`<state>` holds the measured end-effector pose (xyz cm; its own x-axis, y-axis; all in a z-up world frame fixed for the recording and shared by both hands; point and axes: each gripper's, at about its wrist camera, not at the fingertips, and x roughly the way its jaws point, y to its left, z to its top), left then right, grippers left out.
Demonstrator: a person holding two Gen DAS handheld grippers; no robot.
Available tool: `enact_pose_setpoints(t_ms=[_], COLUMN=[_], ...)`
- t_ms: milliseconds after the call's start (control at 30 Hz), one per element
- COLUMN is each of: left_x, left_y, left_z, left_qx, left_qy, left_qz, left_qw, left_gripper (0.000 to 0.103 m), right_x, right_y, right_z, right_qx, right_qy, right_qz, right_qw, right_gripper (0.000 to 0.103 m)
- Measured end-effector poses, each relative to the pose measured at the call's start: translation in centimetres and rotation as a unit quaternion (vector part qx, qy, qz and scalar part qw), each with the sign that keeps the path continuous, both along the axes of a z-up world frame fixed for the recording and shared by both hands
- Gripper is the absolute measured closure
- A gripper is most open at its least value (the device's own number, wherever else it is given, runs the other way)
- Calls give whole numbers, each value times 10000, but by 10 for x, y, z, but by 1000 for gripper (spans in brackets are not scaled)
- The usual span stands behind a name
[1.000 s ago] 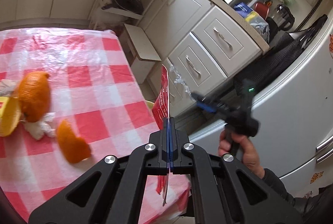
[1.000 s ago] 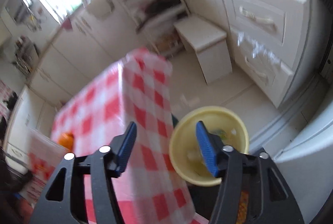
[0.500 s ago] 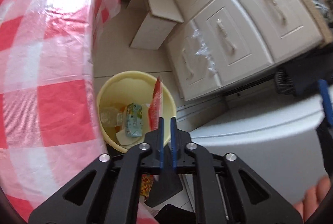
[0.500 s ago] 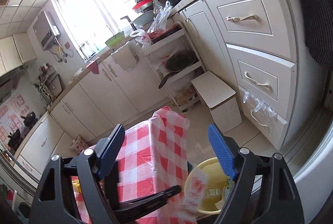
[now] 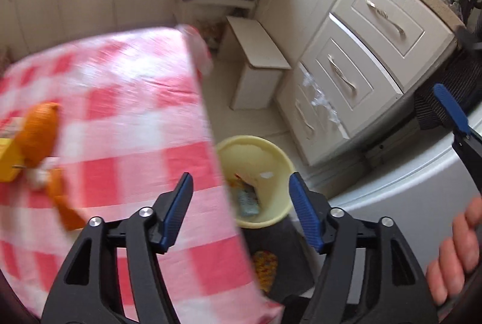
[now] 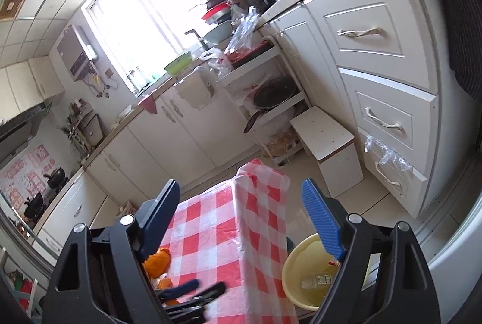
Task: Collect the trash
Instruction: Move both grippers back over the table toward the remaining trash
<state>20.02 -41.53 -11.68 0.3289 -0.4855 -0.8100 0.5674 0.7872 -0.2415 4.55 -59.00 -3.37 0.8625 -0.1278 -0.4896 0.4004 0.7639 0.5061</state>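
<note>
My left gripper (image 5: 239, 208) is open and empty, held above the table's right edge and the yellow bin (image 5: 281, 170) on the floor. Wrappers (image 5: 247, 197) lie inside the bin. Orange peel pieces (image 5: 39, 131) lie at the left of the red-checked table (image 5: 135, 119), blurred, beside a yellow item (image 5: 9, 161). My right gripper (image 6: 241, 218) is open and empty, high above the table (image 6: 229, 236). The bin (image 6: 298, 272) and the peel (image 6: 156, 260) show below it. One blue finger of the right gripper (image 5: 450, 110) shows at the right of the left wrist view.
A white step stool (image 5: 256, 65) stands on the floor beyond the bin. White drawers (image 5: 361, 62) line the right side, with a grey fridge door (image 5: 406, 188) nearer. A dark mat (image 5: 283, 263) lies under the bin.
The left gripper has opened and the red wrapper it held over the bin is gone from its jaws. The left gripper swung back toward the table. The right gripper stayed open.
</note>
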Motion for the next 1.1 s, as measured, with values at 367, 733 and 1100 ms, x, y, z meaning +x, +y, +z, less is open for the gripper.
enact_pose_setpoints(t_ms=[367,733,1100], left_x=[-14,-36,-42], left_y=[201,304,335], left_z=[54,41,50], left_qx=[1081,795,376], left_qy=[-1495,-1698,-1828], left_qz=[1533,2143,2260], left_qw=[9708,9586,9561], left_gripper=[14,9,8], right_x=[8,-2,27], right_y=[127,178,219], right_z=[26,1,-21], right_qx=[-1479,-1356,-1483], right_qy=[44,282,661], right_qz=[952,902,1064], right_qw=[9844,9862,9810], right_gripper=[9,9,9])
